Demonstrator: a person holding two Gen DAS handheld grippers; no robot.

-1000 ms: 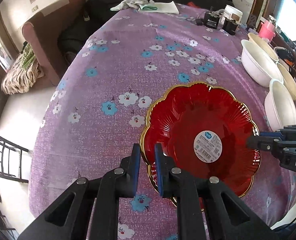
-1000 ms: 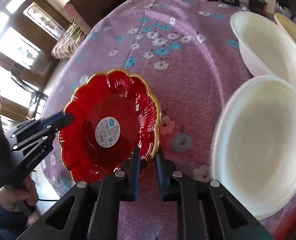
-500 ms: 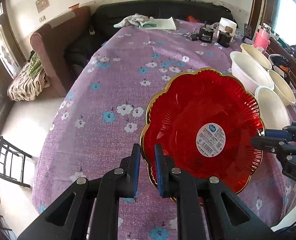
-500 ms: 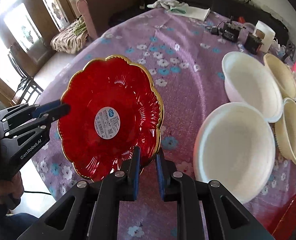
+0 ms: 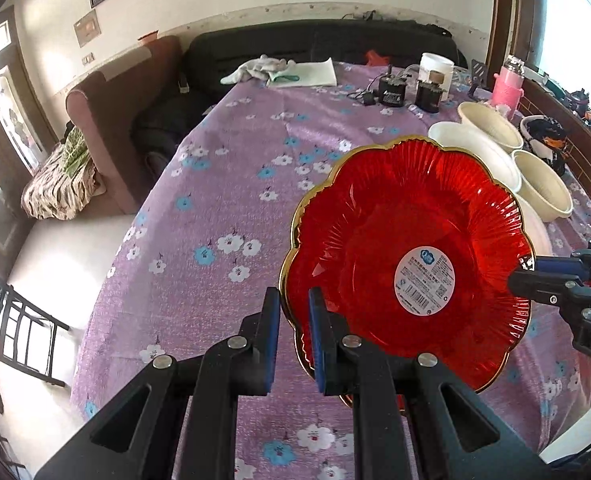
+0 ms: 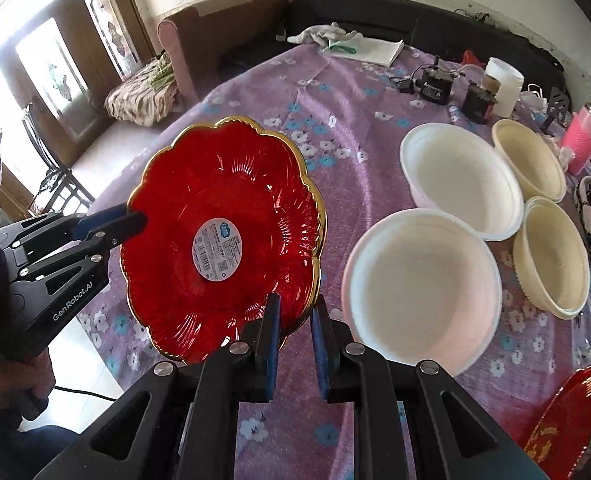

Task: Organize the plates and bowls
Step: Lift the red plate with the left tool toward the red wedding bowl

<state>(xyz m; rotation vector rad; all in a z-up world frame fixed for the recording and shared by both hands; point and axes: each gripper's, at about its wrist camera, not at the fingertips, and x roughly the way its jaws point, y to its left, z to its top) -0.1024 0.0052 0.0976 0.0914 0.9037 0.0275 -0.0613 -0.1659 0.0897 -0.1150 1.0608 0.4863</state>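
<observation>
- Red plate: a scalloped, gold-rimmed dish with a round white barcode label at its centre, held tilted in the air above the table, one gripper on each of two opposite edges.
- Left gripper: its blue-padded fingers are nearly together and straddle the plate's near rim, pinching it (in the right wrist view the same tool comes in from the left, tip on the rim, a hand visible below it).
- Right gripper: likewise clamped on the rim at the plate's lower edge, jaws narrowly parted by the rim between them.
- Large white bowls and: standing upright on the purple flowered cloth, just right of the plate, close to each other.
- Cream bowls and: farther right, beside the white pair.
- Second red dish: only partly seen at the table's near right edge.
- Far end of table: a white cup, dark boxes, folded cloths, a pink bottle.
</observation>
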